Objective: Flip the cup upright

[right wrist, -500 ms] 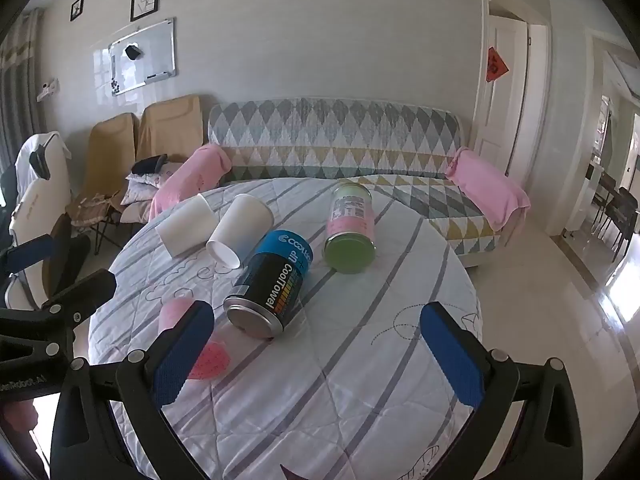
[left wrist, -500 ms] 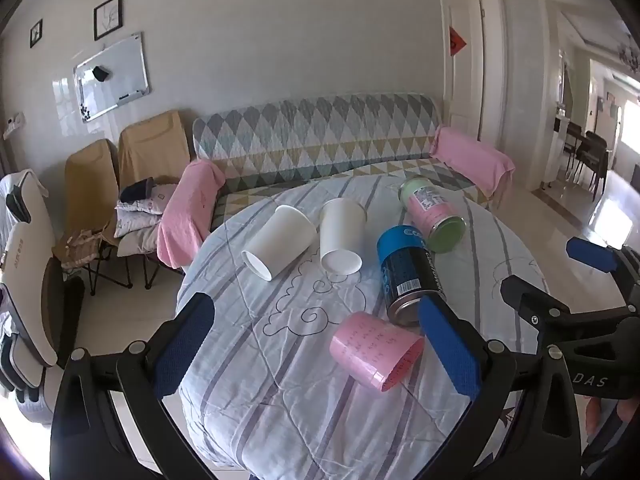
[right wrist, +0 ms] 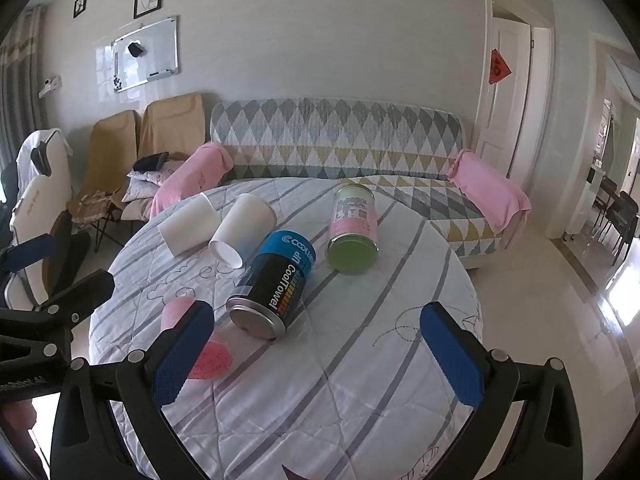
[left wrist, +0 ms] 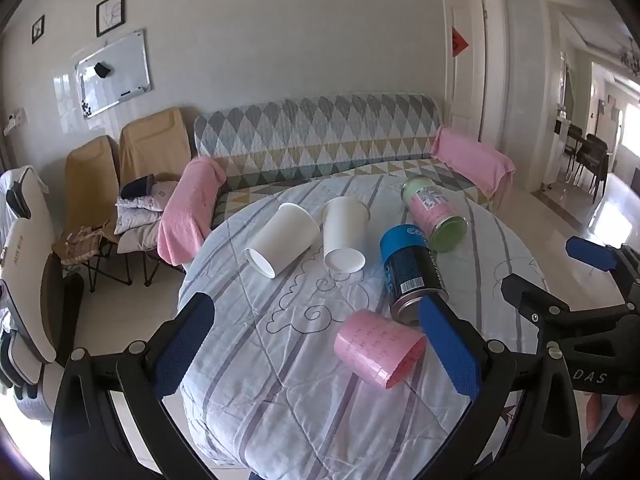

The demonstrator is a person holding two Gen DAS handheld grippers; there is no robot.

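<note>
A pink cup (left wrist: 378, 352) lies on its side on the round table (left wrist: 280, 380), mouth toward me; it also shows in the right wrist view (right wrist: 200, 344), partly behind my left finger. Two white paper cups (left wrist: 282, 244) (left wrist: 345, 238) lie on their sides farther back. My left gripper (left wrist: 316, 344) is open and empty, above the table's near edge, the pink cup just inside its right finger. My right gripper (right wrist: 316, 344) is open and empty above the table's near right part; it also shows in the left wrist view (left wrist: 552, 276).
A blue and black can (left wrist: 412, 272) and a pink and green can (left wrist: 436, 212) lie on their sides beside the cups. A patterned sofa (left wrist: 320, 140) stands behind the table, folding chairs (left wrist: 120, 168) at the left, a doorway at the right.
Both views have shifted only slightly; the cups and cans have not moved. Both grippers stay open.
</note>
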